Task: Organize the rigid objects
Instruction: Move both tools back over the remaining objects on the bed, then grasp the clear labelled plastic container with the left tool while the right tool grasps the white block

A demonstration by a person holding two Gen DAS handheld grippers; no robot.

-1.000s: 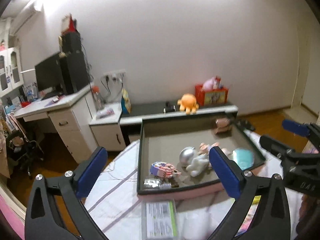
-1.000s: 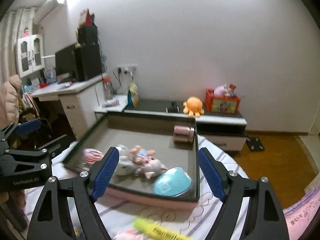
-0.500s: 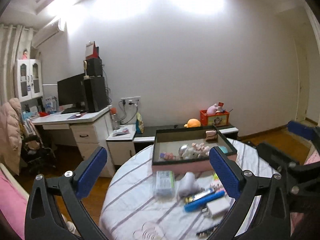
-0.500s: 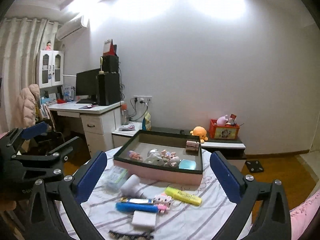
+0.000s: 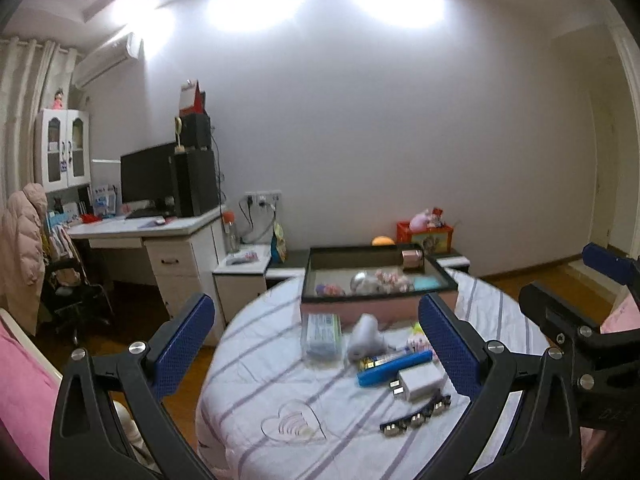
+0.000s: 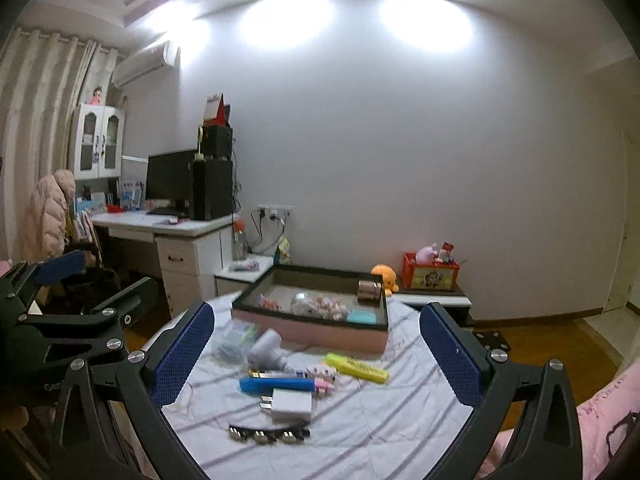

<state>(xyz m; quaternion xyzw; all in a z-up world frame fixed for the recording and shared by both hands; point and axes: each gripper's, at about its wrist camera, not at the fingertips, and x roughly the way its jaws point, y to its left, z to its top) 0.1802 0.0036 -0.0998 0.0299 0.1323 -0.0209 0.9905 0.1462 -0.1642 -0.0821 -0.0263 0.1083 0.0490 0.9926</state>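
A pink-sided tray with a dark rim [image 5: 376, 308] [image 6: 312, 330] stands at the far side of a round table with a striped cloth [image 5: 280, 392] [image 6: 360, 432]; it holds small toys and a teal case. In front of it lie a clear box [image 5: 321, 334], a small white hair dryer [image 6: 266, 350], a blue case [image 6: 276, 385], a white charger [image 6: 291, 402], a yellow highlighter [image 6: 356, 367] and a studded black clip [image 6: 268, 435]. My left gripper [image 5: 316, 348] and right gripper [image 6: 316, 356] are both open, empty, held back above the table's near side.
A white desk with monitor and speakers [image 6: 176, 216] stands at the left by a chair with a pink coat [image 6: 52, 216]. A low cabinet with an orange plush [image 6: 385, 276] and a red box [image 6: 431, 276] stands behind the table. Wood floor lies to the right.
Both grippers have pulled back and away from the tray, so the whole table and the loose objects now show. Both stayed open and empty.
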